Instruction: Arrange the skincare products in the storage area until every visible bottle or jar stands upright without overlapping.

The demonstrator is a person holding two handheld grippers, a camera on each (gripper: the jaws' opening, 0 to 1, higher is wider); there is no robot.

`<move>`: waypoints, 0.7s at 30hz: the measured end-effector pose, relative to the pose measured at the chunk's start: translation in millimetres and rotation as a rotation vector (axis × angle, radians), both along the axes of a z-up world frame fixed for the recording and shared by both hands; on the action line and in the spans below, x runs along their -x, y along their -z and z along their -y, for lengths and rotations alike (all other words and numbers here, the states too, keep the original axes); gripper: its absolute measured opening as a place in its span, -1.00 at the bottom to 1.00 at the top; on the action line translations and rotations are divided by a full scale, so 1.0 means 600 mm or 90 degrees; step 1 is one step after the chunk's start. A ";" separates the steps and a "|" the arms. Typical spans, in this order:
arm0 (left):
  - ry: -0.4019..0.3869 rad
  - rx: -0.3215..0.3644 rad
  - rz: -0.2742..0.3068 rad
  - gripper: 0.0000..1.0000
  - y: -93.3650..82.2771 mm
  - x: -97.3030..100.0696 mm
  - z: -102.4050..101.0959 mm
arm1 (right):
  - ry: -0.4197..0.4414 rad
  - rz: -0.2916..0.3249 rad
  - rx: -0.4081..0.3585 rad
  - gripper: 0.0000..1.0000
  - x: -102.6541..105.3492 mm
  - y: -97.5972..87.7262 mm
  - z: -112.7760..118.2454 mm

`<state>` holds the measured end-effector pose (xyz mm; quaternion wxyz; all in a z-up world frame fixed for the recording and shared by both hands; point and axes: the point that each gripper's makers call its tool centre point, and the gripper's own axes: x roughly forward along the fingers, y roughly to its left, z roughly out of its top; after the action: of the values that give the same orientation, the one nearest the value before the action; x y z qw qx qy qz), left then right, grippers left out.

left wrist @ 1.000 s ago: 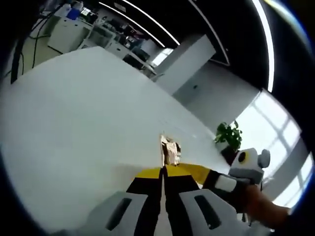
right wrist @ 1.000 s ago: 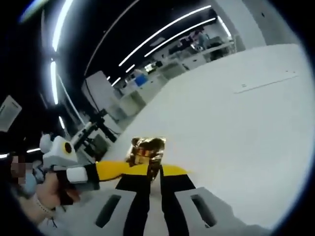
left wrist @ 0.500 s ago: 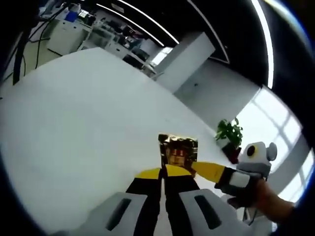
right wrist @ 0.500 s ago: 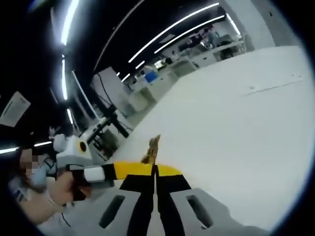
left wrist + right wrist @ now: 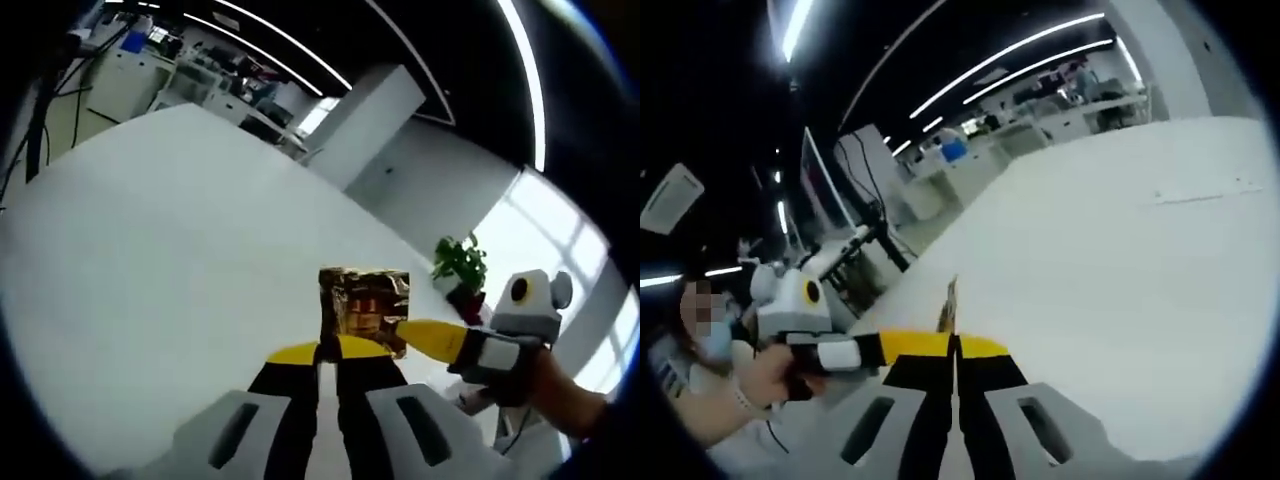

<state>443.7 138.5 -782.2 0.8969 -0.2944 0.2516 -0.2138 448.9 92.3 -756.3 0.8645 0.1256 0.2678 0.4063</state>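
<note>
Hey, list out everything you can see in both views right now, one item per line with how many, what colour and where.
Foil packet: one, crinkled gold and brown, pinched at the tips of both tools; face-on in the left gripper view, edge-on in the right gripper view.
Table: one, white, under both tools.
Potted plant: one, green, beyond the table's far edge by the window.
Pillar: one, white, behind the table.
Ceiling lights: several white strips overhead.
Desks with equipment: several, pale, in the background.
Left tool: one, black and yellow jaws together on the packet.
Right tool: one, black and yellow jaws together on the packet.
Hand: one, holding the left tool's handle.
</note>
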 end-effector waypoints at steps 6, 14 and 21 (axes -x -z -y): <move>-0.005 0.008 0.007 -1.00 -0.007 0.016 -0.009 | -0.007 0.003 0.008 -0.99 0.019 -0.014 0.007; -0.005 0.071 0.034 -0.87 -0.028 0.024 -0.025 | -0.036 0.012 0.025 -0.98 0.047 -0.027 0.009; 0.034 0.089 0.054 -0.68 -0.049 0.037 -0.014 | -0.072 0.015 0.047 -0.98 0.082 -0.034 0.005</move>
<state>421.7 146.7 -752.7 0.8778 -0.3403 0.2055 -0.2672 399.8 89.4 -735.9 0.8473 0.0736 0.2791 0.4457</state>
